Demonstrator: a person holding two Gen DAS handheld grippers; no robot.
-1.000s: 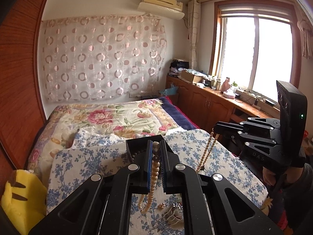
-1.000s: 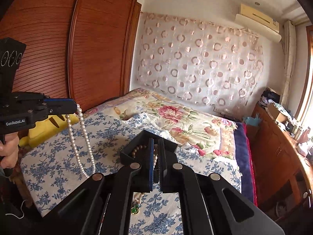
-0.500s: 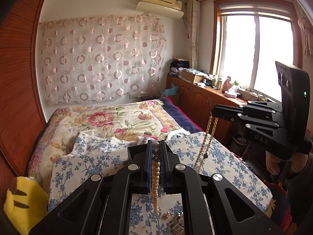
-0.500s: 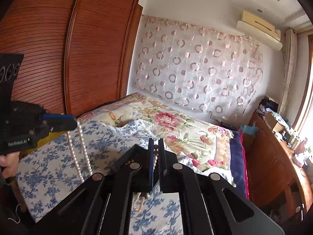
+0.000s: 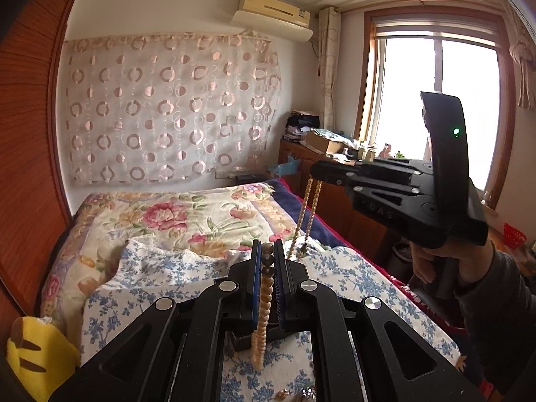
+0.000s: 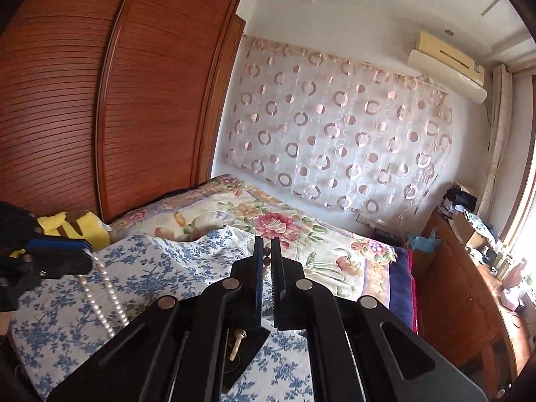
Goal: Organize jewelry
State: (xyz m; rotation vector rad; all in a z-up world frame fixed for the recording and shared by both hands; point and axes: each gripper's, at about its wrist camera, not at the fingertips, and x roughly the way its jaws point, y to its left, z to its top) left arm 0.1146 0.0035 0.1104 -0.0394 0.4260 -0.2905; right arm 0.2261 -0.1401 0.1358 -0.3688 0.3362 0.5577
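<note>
Left gripper (image 5: 266, 264): pads pressed together on a string of beads, pinching the bead necklace (image 5: 263, 305) at its darker upper beads; the rest hangs straight down below the jaws.
Right gripper (image 6: 266, 261): jaws pinched on a second strand, a few beads showing between the pads; from the left wrist view its pale pearl strand (image 5: 306, 211) drops as a doubled loop from the tips.
Where the jewelry is: both strands hang in the air above the blue floral quilt (image 5: 160, 281); whether it is one necklace or two I cannot tell. A small dark box (image 6: 241, 348) sits on the quilt under the right gripper.
Handling: light, limp, free to swing; round beads look slippery and likely to roll in the pads.
Where to hold: across one bead or the cord between beads, near the top of the loop.
Risk: probably tangling, or a snapped cord if the grippers pull apart.
</note>
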